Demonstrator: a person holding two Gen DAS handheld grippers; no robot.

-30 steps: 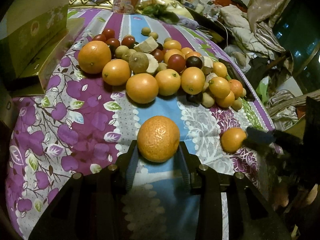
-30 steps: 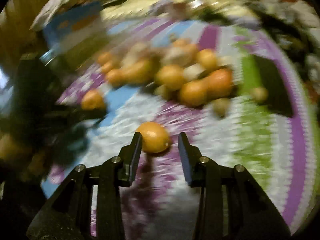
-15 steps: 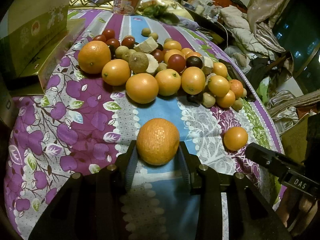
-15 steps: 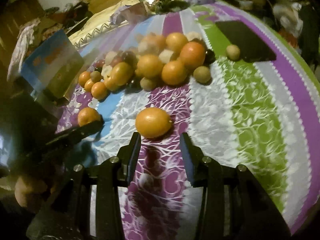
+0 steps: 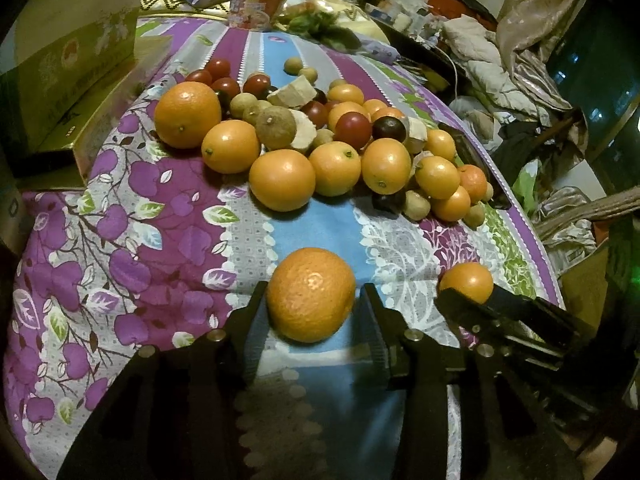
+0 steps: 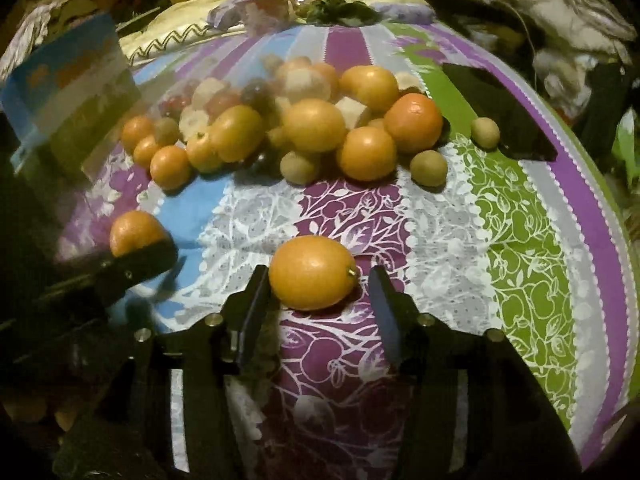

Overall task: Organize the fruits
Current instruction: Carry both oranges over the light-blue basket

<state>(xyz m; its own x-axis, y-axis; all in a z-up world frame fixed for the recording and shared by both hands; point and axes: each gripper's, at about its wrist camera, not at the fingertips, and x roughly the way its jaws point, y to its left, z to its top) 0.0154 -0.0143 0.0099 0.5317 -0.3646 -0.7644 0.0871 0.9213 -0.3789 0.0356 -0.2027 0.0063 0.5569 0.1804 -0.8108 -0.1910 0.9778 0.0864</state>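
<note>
Left wrist view: cardboard box (image 5: pixel 68 80) at left, patterned bedspread (image 5: pixel 132 240), fruit pile (image 5: pixel 320 140) mid-surface, heaped clothing (image 5: pixel 500 60) at right. Left gripper (image 5: pixel 312 312) jaws are opening around a bumpy orange (image 5: pixel 311 294). Right gripper (image 6: pixel 316 292) stands apart, a smooth orange (image 6: pixel 312 272) between, left pad touching.

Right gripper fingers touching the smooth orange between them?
Apart. Right wrist view: the smooth orange rests on the bedspread, with fabric visible between it and the right-hand finger.

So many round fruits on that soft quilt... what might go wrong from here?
The left gripper is opening around the bumpy orange; freed on the quilt, it may roll. The right gripper has only one finger against the smooth oval fruit, so closing could nudge it sideways. The two grippers sit close and might bump.
</note>
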